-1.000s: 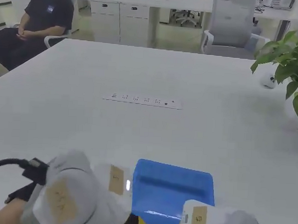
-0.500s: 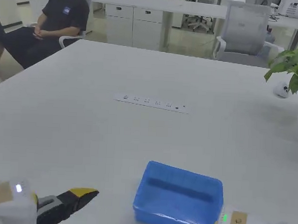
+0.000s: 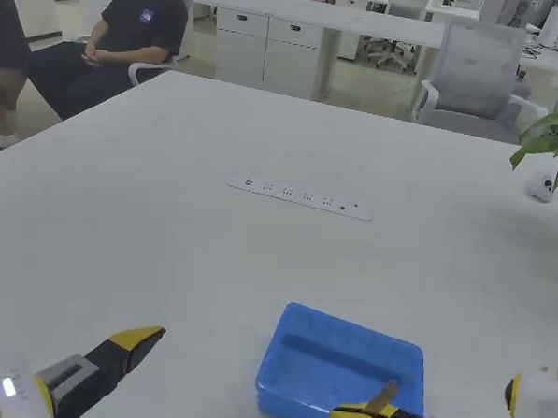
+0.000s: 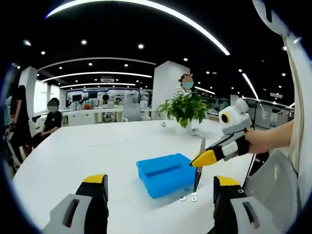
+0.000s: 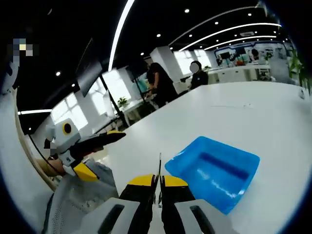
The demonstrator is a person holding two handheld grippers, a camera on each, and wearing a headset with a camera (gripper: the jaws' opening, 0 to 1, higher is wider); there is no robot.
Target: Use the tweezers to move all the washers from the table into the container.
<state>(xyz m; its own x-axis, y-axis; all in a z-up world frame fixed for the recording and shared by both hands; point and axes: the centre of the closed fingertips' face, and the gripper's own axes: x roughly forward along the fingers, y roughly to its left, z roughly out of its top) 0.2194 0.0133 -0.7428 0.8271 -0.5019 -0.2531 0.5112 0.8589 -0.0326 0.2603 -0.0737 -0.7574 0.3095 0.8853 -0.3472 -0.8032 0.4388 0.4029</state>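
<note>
Clamping tweezers [image 4: 197,178], right tongs [image 5: 159,183] hover by blue container [image 4: 163,174] (washers [image 4: 188,198] beside it); left tongs [image 4: 159,179] gape.

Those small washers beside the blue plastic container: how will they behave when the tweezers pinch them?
The small silver washers lie flat on the smooth white table, so they will probably skate away rather than lift. Being thin rings, they may slip from the slim metal tweezers held in the right hand-held gripper.
</note>
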